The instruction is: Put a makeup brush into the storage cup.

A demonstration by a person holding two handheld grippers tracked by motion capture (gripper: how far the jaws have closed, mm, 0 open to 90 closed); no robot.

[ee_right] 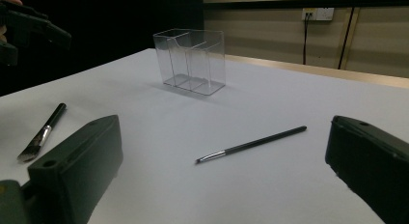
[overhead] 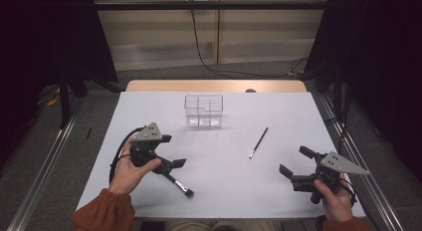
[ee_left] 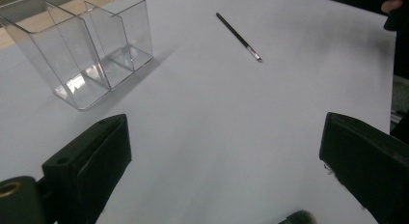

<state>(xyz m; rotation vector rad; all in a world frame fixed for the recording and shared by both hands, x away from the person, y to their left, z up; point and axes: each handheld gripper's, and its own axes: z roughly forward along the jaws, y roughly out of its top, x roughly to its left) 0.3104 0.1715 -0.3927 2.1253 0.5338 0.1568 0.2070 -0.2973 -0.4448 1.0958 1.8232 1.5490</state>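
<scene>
Organizer (overhead: 203, 111) at table (overhead: 224, 176) back; thin brush (overhead: 259, 142) right, flat brush (overhead: 180, 185) left

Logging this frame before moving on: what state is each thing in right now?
Clear organizer: upright, empty.
Thin brush: lying flat on the table, untouched.
Wide brush: lying flat, beside the left gripper.
Left gripper: open, holding nothing.
Right gripper: open, holding nothing.

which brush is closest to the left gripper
The wide-bristled brush, lying just below the left gripper. The thin brush lies farther off, mid-table toward the right.
</scene>
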